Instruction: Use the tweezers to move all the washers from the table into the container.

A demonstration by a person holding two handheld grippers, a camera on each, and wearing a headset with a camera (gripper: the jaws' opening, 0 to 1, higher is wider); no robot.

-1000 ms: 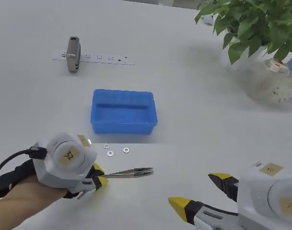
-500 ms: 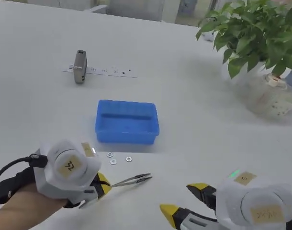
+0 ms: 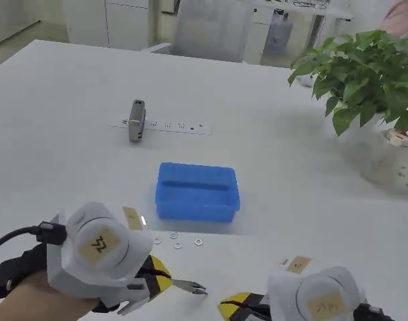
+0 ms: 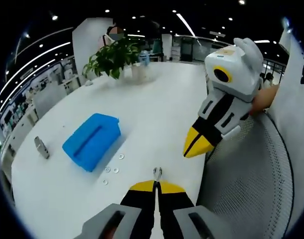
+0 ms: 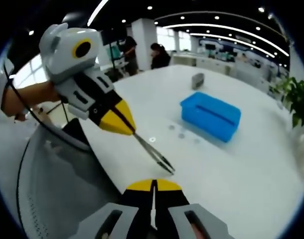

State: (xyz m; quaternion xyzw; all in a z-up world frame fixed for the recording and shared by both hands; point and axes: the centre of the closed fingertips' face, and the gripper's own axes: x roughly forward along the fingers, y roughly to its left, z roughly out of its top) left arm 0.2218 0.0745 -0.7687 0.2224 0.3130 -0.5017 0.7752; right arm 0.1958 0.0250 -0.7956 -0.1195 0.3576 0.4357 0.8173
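Observation:
A blue container [image 3: 197, 192] sits mid-table, with several small washers [image 3: 176, 240] lying on the white table just in front of it. My left gripper [image 3: 157, 277] is shut on slim metal tweezers [image 3: 190, 287], whose tips hover near the table's front edge, short of the washers. In the left gripper view the tweezers [image 4: 157, 173] stick out past the closed jaws of my left gripper [image 4: 154, 186], and the washers [image 4: 112, 169] lie beside the container [image 4: 92, 141]. My right gripper [image 3: 234, 309] [image 5: 153, 186] is shut and holds nothing. It sits to the right of the tweezers [image 5: 154, 152].
A white power strip [image 3: 167, 125] with a grey adapter [image 3: 136, 120] lies beyond the container. A potted plant [image 3: 371, 73] stands at the far right. A chair [image 3: 211, 30] stands behind the table. The table's near edge is close under both grippers.
The head camera has tilted up. My right gripper's jaws, apart before, have come together. The tweezers have drawn back toward the near edge, away from the washers.

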